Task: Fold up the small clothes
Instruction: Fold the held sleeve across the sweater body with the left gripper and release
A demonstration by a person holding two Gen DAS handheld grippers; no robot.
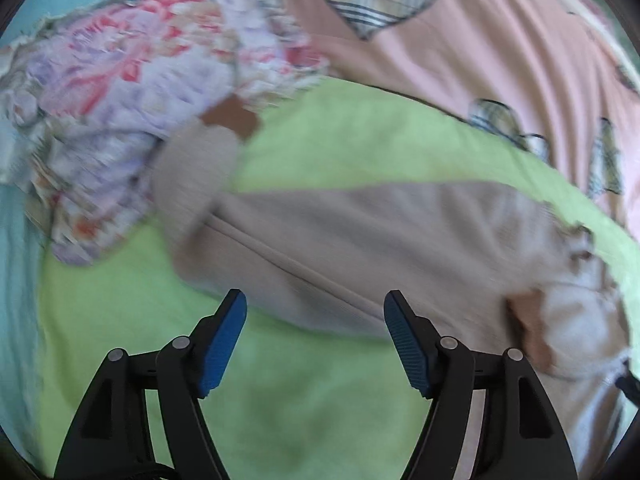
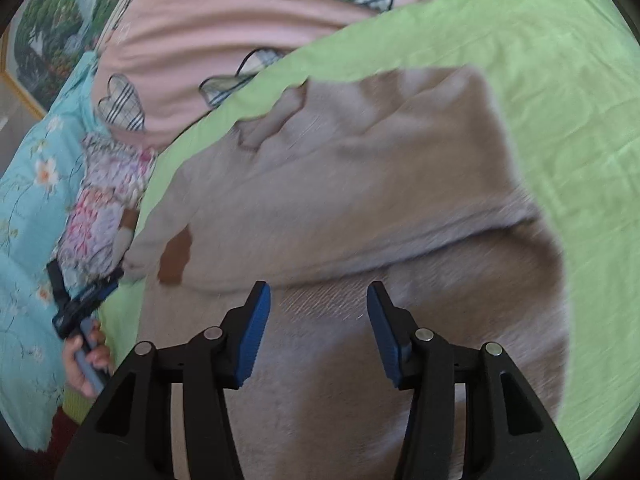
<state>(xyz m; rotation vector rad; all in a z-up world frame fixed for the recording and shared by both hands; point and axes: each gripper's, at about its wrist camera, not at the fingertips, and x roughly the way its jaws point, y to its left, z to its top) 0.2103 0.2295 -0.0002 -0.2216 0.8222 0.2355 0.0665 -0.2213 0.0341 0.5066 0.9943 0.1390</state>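
A: What is sitting closest to the lens?

B: The left tongs (image 1: 315, 300) are filling the bottom of the left wrist view, their blue pads (image 1: 224, 344) standing wide apart and gripping nothing. They are hovering over the green sheet (image 1: 280, 420), right at the near edge of the beige garment (image 1: 360, 240).

A: And on the other side?

B: The right tongs (image 2: 319, 294) are also gaping, with nothing between the pads. They are hanging directly above the beige garment (image 2: 360, 184), which is filling most of that view.

A: Where is the garment lying, exactly?

B: It is lying spread on the green sheet (image 2: 580, 140), with one layer folded over another so a soft ridge is running across it. A brown patch (image 2: 176, 256) is showing near its left end in the right wrist view, and the same patch (image 1: 232, 118) is showing at the cuff-like end in the left wrist view.

A: Anything beside it?

B: A floral garment (image 1: 132, 100) is lying crumpled just beside that end, partly on a light blue flowered cover (image 2: 28, 200). Behind both, a pink fabric with plaid hearts (image 1: 460, 40) is lying along the far edge of the green sheet.

A: Is the person showing?

B: The left hand (image 2: 86, 364) is showing at the left edge of the right wrist view, holding the handle of the left tongs. Both pictures are blurring somewhat.
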